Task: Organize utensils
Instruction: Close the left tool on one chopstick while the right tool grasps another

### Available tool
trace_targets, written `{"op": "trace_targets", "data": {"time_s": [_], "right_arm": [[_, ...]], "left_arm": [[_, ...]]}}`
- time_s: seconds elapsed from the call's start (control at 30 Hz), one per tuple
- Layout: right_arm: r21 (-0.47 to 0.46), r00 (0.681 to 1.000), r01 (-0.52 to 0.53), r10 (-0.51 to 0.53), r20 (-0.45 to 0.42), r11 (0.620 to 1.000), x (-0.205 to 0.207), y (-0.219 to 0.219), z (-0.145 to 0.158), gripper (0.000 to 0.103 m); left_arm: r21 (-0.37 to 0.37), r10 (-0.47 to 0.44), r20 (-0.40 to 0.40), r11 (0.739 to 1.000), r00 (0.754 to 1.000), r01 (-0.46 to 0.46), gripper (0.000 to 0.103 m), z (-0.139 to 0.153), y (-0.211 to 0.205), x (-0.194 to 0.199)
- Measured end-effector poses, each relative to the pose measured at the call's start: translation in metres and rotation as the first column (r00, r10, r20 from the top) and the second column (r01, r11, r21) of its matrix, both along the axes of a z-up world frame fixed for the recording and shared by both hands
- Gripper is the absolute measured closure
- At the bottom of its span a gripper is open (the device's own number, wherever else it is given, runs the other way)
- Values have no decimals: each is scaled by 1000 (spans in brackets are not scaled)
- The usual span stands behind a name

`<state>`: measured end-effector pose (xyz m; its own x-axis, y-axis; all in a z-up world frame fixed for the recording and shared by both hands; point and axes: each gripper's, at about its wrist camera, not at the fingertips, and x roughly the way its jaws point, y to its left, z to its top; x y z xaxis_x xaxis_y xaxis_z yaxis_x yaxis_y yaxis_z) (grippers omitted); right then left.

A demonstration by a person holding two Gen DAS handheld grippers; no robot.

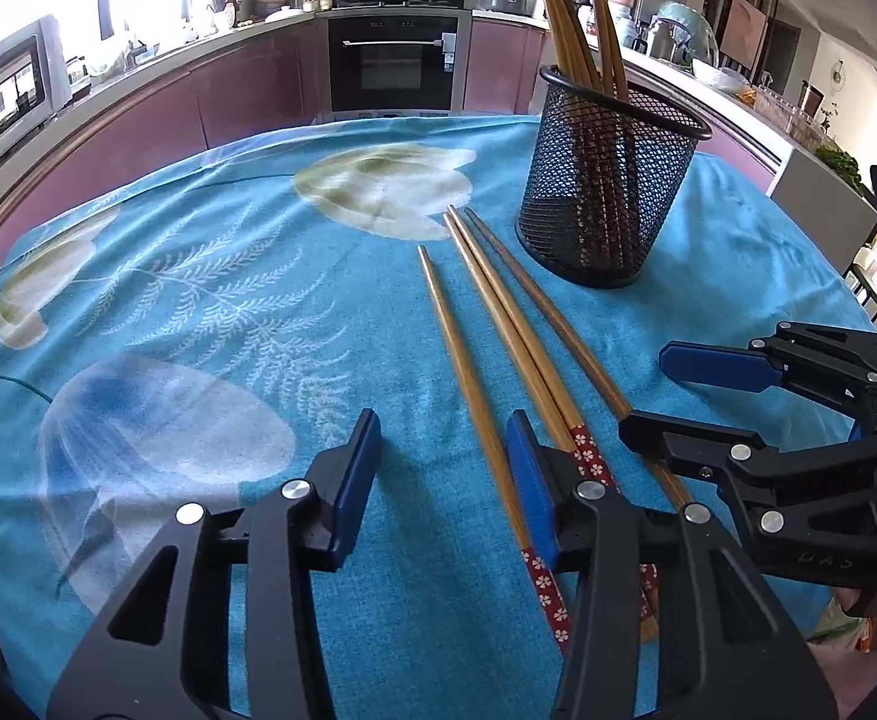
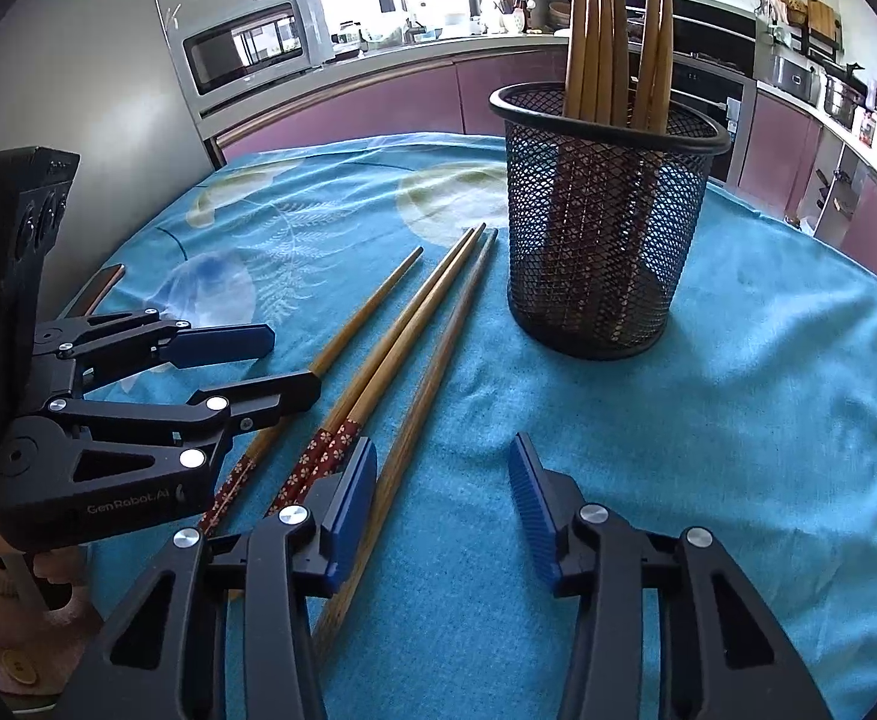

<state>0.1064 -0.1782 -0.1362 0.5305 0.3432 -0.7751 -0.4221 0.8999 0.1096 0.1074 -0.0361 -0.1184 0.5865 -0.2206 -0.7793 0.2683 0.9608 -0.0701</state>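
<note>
Blue-padded left gripper (image 1: 444,468) stands partly open around one wooden chopstick (image 1: 468,372), pads not touching it. Blue-padded right gripper (image 2: 444,498) is likewise partly open, gripping nothing, three chopsticks (image 2: 402,336) at its ten o'clock on the turquoise tablecloth (image 2: 768,420). Black mesh holder (image 2: 600,240), filled with chopsticks, stands at one o'clock.

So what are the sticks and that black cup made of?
The chopsticks look like wood or bamboo: brown, with a fine grain and a slight sheen, and red flower-patterned wrapping at the thick ends. The cup looks like metal mesh painted matte black: you can see through its tiny holes, and its rim is solid.
</note>
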Motion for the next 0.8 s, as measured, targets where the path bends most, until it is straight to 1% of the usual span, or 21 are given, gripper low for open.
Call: {"op": "trace_targets", "data": {"time_s": [0.17, 0.4, 0.53, 0.63, 0.8], "right_arm": [[-7, 1000, -1, 1, 0, 1000, 11, 5, 0, 67], [-18, 1000, 2, -2, 2, 1000, 26, 15, -1, 77], [-13, 1000, 12, -12, 0, 1000, 30, 15, -1, 82], [4, 1000, 21, -21, -5, 1000, 31, 12, -1, 84], [41, 999, 36, -36, -20, 999, 32, 8, -2, 94]], "left_arm": [[-3, 6, -2, 1000, 1000, -6, 70, 1, -1, 7], [-12, 14, -5, 1000, 1000, -14, 83, 0, -5, 16], [-20, 19, -7, 1000, 1000, -19, 87, 0, -7, 19], [-33, 29, -9, 999, 1000, -29, 89, -1, -6, 20], [-52, 48, -14, 997, 999, -49, 94, -2, -2, 21]]}}
